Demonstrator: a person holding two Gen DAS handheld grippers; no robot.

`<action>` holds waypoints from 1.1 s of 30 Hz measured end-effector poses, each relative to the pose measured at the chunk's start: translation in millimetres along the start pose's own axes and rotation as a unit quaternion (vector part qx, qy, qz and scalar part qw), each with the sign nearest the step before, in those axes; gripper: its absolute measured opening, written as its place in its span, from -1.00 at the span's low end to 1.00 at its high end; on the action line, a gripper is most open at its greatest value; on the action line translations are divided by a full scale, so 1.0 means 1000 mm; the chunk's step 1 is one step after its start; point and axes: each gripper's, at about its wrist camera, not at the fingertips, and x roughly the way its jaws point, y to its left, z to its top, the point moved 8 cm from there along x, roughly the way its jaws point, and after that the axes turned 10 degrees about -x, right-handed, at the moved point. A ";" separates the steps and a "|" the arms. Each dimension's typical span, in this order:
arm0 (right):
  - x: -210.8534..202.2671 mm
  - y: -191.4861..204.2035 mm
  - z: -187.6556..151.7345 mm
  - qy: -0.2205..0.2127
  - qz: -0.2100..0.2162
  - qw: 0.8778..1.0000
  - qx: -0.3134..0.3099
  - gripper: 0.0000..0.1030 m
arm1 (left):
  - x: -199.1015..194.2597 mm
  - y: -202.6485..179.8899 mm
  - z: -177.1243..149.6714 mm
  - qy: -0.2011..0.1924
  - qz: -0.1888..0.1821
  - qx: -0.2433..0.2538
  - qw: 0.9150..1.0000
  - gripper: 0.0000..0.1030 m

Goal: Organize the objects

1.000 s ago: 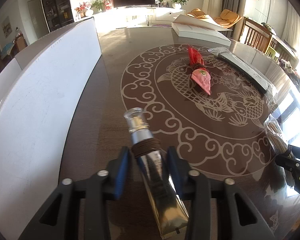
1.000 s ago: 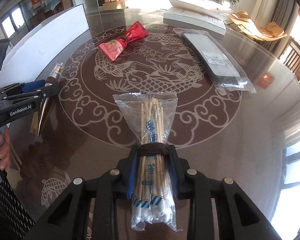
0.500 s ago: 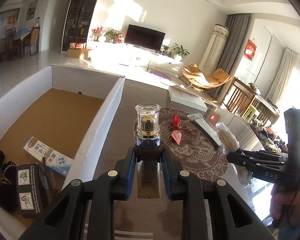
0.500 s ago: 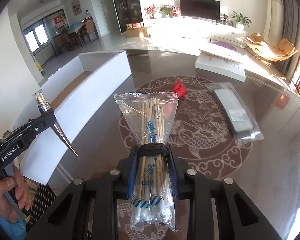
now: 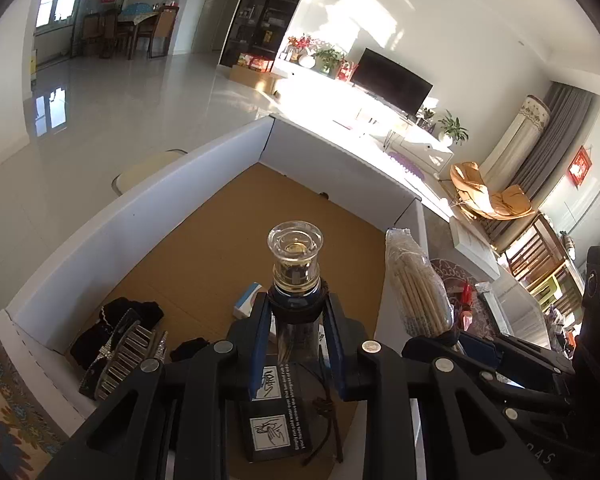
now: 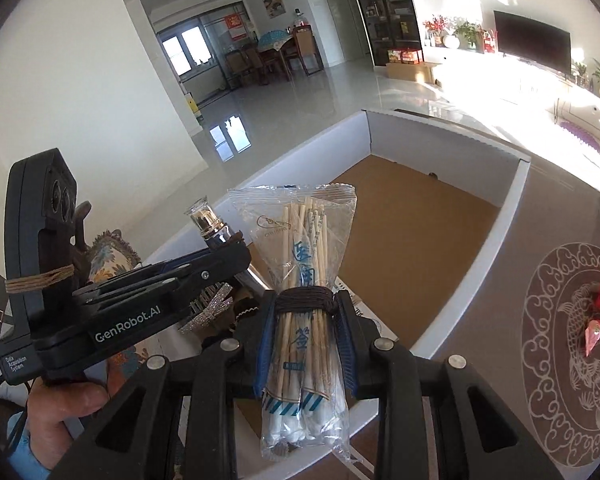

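The left tongs [image 5: 296,344] are closed on a tube with clear cap [image 5: 295,258], held above the white box [image 5: 100,224]. The right tongs [image 6: 305,344] are closed on a bag of cotton swabs [image 6: 300,264], over the box's near edge. On the counter [image 6: 512,248], at 3 o'clock in the right view, lies a red packet [image 6: 596,320].

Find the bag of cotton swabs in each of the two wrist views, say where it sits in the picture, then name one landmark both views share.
Left wrist view: the bag of cotton swabs stands right of centre, held by the right gripper beside the tube.
Right wrist view: it fills the lower centre, clamped between that gripper's fingers.
Shared landmark: the white box with the brown floor, also in the right wrist view.
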 end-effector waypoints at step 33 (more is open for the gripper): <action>-0.200 -0.310 -0.344 0.041 -0.347 0.917 0.191 0.93 | 0.064 -0.266 -0.278 0.067 -0.055 0.319 0.944 1.00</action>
